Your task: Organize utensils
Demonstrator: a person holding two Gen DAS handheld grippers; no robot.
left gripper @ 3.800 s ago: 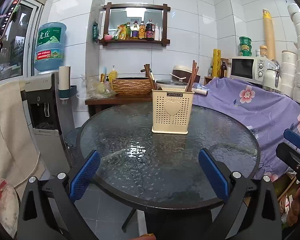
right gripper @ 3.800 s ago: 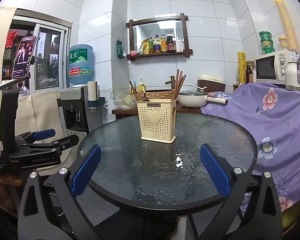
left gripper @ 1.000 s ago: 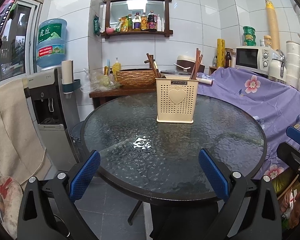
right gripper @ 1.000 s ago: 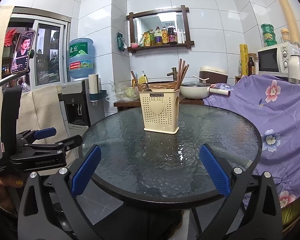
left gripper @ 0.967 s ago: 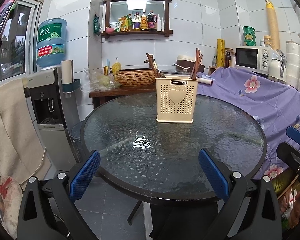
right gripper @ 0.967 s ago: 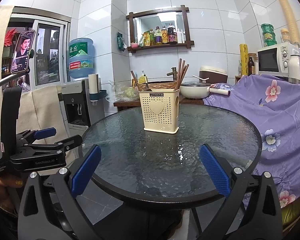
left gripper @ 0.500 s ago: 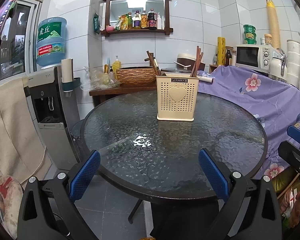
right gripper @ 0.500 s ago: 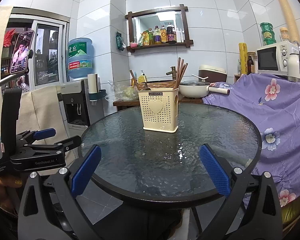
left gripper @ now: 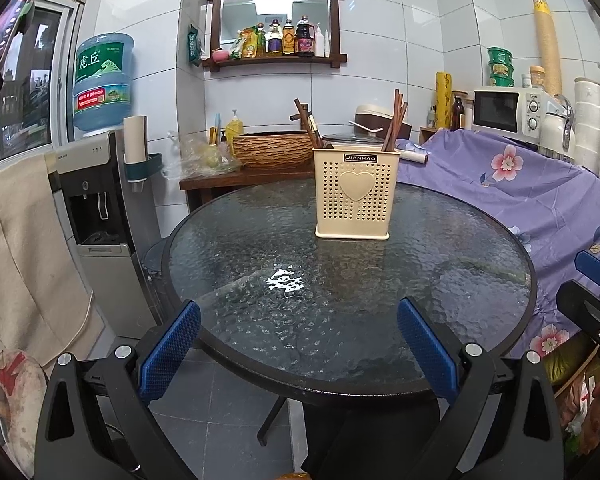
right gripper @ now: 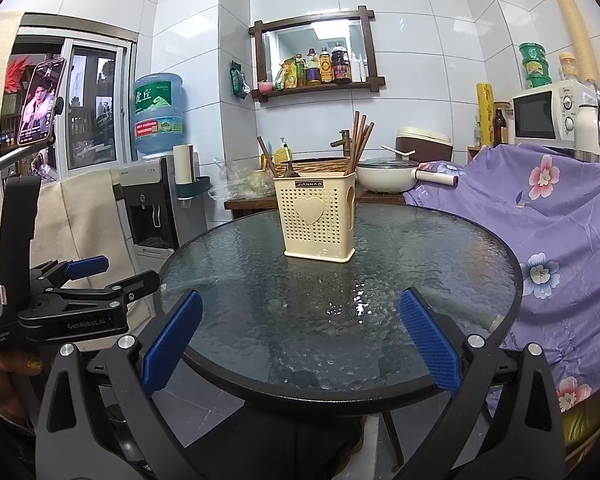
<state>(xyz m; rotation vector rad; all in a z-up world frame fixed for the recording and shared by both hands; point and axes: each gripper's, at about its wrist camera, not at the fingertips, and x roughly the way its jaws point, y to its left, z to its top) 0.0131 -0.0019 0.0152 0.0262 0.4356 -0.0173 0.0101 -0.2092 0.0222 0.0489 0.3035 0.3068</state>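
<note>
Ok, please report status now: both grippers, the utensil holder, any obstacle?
Left gripper open, empty. Right gripper open, empty. Utensil holder upright on glass table, chopsticks inside. Path clear.

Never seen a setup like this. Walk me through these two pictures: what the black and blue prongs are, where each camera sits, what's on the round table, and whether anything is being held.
No robot here: a person holds a hand-operated two-finger gripper in each hand. Each gripper carries a fisheye camera looking forward along its fingers, so the black prongs with blue pads at the bottom are the gripper itself.

One picture comes from the left gripper, the other from the right gripper. The right view also shows the left gripper from the side, at its left edge.

On the round glass table stands one thing: a cream utensil holder with a heart on its front. Brown chopsticks and other wooden utensils stick out of it.

Both grippers are open and hold nothing, back at the near edge of the table.
</note>
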